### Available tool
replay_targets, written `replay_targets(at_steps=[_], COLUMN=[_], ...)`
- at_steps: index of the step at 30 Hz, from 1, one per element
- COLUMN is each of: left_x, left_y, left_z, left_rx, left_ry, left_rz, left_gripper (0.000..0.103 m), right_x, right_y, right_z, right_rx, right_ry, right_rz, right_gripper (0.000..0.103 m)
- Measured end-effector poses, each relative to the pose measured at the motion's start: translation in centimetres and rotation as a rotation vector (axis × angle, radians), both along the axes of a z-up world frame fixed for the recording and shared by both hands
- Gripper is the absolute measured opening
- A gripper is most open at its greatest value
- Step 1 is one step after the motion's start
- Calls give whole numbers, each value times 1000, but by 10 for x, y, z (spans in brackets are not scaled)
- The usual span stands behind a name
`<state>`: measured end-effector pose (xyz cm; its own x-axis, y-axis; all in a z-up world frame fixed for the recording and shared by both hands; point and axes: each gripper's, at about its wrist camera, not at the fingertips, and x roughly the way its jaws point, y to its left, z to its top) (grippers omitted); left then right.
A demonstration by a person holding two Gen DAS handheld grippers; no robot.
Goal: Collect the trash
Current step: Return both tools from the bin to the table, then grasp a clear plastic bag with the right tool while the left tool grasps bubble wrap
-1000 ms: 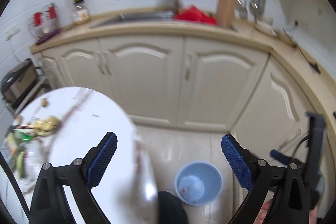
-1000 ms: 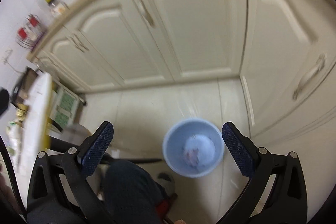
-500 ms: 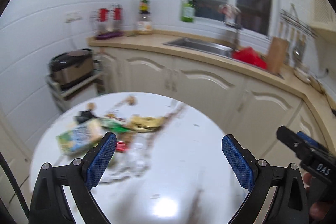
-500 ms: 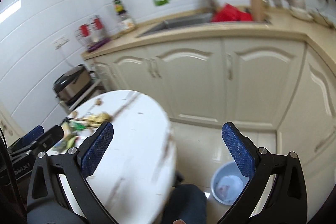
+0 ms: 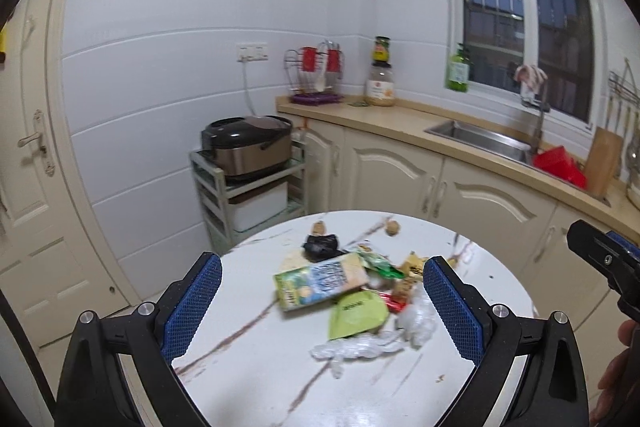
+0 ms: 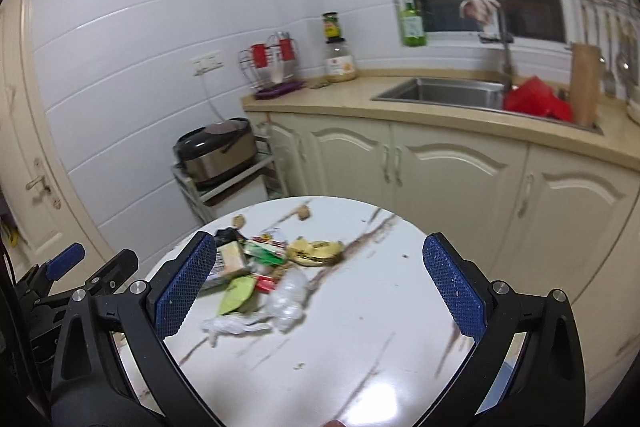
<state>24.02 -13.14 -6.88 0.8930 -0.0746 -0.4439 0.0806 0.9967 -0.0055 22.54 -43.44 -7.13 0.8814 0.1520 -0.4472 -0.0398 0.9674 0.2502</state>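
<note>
A pile of trash lies on the round white marble table (image 5: 260,367): a green-and-blue carton (image 5: 320,283), a green wrapper (image 5: 356,313), crumpled clear plastic (image 5: 360,345), a black bag (image 5: 320,247) and a yellow wrapper (image 6: 316,251). The pile also shows in the right wrist view (image 6: 260,279). My left gripper (image 5: 320,303) is open and empty, above the table's near side, facing the pile. My right gripper (image 6: 320,287) is open and empty, to the right of the left one, which shows at its left edge (image 6: 64,259).
Two small brown nuts (image 5: 392,227) lie at the table's far edge. Cream cabinets and a counter with a sink (image 5: 480,139) run behind. A rice cooker (image 5: 248,147) sits on a cart at the back left. A door (image 5: 24,187) is at the left.
Both grippers have swung up from the floor and the blue bin to face the table. The trash pile is now in the middle of both views. Both stay open.
</note>
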Motion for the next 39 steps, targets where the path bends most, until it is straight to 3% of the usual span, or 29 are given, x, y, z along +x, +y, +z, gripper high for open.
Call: replay_targets(at_steps=[8, 15, 23, 25, 30, 33, 35, 37, 39], left_x=[-25, -18, 29, 38, 58, 67, 73, 79, 85], left_y=[21, 41, 64, 63, 58, 51, 48, 45, 40], left_z=[-6, -22, -29, -35, -51, -60, -63, -67, -69], left_rx=[-16, -26, -33, -27, -12, 2, 9, 15, 22], left_ry=[19, 123, 256, 281, 331, 353, 368, 384, 398], left_rz=[54, 83, 85, 74, 41, 20, 1, -20, -39], left_gripper=[102, 102, 102, 102, 102, 102, 102, 102, 102], right_x=[8, 30, 76, 86, 108, 119, 124, 127, 127], right_y=[49, 63, 72, 74, 79, 82, 84, 83, 80], right_z=[1, -24, -96, -116, -145, -157, -167, -173, -177], right_rx=[-54, -100, -168, -172, -174, -174, -180, -167, -159], right_ry=[-3, 82, 284, 337, 405, 429, 451, 458, 455], right_rz=[74, 100, 126, 134, 157, 181, 203, 225, 238], right_gripper=[103, 103, 103, 98, 96, 88, 72, 45, 41])
